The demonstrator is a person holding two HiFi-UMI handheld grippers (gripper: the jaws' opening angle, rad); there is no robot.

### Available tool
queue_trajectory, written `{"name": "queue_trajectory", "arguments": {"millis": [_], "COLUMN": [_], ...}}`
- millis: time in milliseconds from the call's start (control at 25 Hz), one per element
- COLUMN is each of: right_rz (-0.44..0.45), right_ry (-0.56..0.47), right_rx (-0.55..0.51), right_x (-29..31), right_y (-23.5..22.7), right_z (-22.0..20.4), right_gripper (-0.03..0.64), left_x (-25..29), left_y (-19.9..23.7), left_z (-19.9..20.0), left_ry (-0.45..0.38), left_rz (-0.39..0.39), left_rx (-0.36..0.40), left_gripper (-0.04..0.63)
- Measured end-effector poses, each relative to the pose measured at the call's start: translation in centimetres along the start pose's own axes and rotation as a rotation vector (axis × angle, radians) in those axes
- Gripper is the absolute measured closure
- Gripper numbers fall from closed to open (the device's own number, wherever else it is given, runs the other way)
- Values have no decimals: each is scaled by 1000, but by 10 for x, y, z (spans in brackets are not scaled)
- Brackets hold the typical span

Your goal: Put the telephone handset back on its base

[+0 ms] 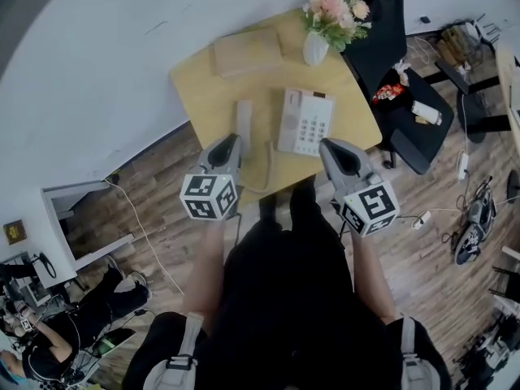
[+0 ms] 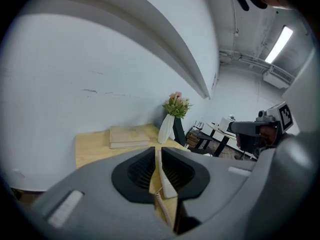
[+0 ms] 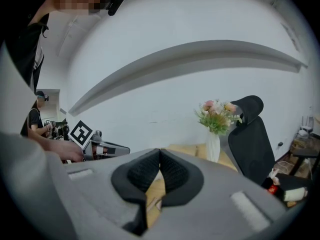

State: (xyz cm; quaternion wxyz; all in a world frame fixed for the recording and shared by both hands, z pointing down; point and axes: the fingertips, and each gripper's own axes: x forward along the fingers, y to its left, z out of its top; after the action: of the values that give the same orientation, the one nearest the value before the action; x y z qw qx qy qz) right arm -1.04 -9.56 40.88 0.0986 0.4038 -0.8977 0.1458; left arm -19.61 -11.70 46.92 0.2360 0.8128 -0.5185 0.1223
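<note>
A white telephone base with a keypad sits near the front of a light wood table. Its grey-white handset lies flat on the table to the left of the base, a coiled cord trailing from it. My left gripper hovers over the handset's near end, jaws shut and empty; in the left gripper view the handset shows through the thin slit between the jaws. My right gripper hangs at the table's front edge, right of the base, shut on nothing.
A closed book lies at the table's back. A white vase of flowers stands at the back right corner. A black office chair is right of the table. A white wall runs behind it. Another person sits at the lower left.
</note>
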Motion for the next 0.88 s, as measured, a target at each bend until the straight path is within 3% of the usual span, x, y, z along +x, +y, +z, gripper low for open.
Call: {"name": "queue_trajectory", "arguments": {"millis": [80, 480, 880], "right_rz": [22, 136, 276], "right_ry": [11, 44, 75], "right_rx": [7, 13, -13], "right_x": [6, 32, 52], "right_y": [-11, -65, -86], "right_z": [-1, -1, -2], "right_gripper": [614, 614, 614], "left_x": [11, 63, 90], "left_y": [1, 1, 16], "left_z": [-2, -19, -51], "left_ry": [15, 96, 189], "left_rz": [25, 124, 247], "left_rx": [-9, -32, -40], "left_gripper": [518, 500, 457]}}
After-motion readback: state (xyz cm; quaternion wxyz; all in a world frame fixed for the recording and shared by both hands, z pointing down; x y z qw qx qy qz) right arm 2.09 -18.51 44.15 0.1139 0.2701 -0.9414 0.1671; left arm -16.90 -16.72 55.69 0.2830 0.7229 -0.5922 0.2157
